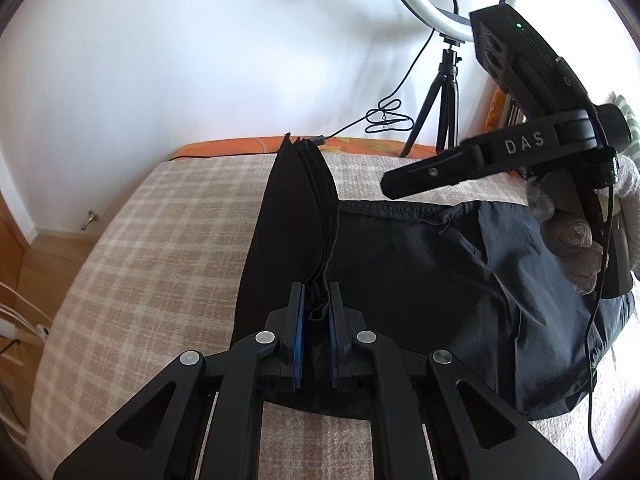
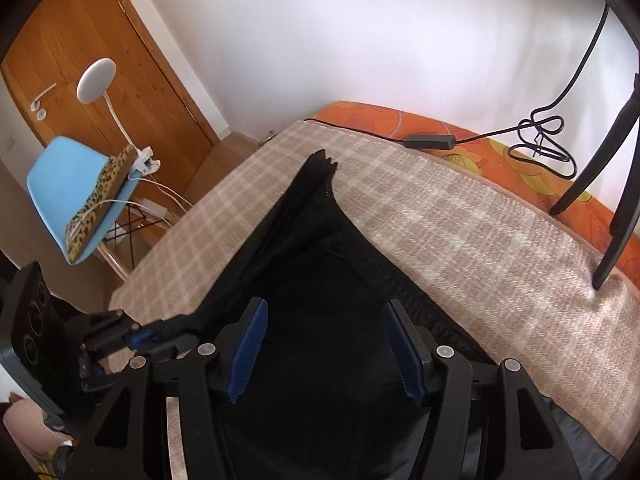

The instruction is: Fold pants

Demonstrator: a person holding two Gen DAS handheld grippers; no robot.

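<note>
- Left claw point(image 1: 317, 312): blue pads pressed together on a bunched edge of the black pants point(image 1: 400, 272), tilted down, lifting the cloth into a ridge.
- Right claw point(image 2: 324, 350): spread, nothing between pads, angled down just above the pants; gloved hand point(image 1: 576, 236) grips its handle.
- Pants lie on the checked blanket point(image 1: 140, 260), w/ legs stretched toward the far edge.

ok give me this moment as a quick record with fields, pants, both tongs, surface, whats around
pants: black pants on the bed, one bunched edge lifted
left tongs: left tongs shut on that edge
right tongs: right tongs open above the fabric, nothing between the pads
surface: beige checked blanket over an orange sheet
around: ring light on tripod, blue chair, wooden door
</note>
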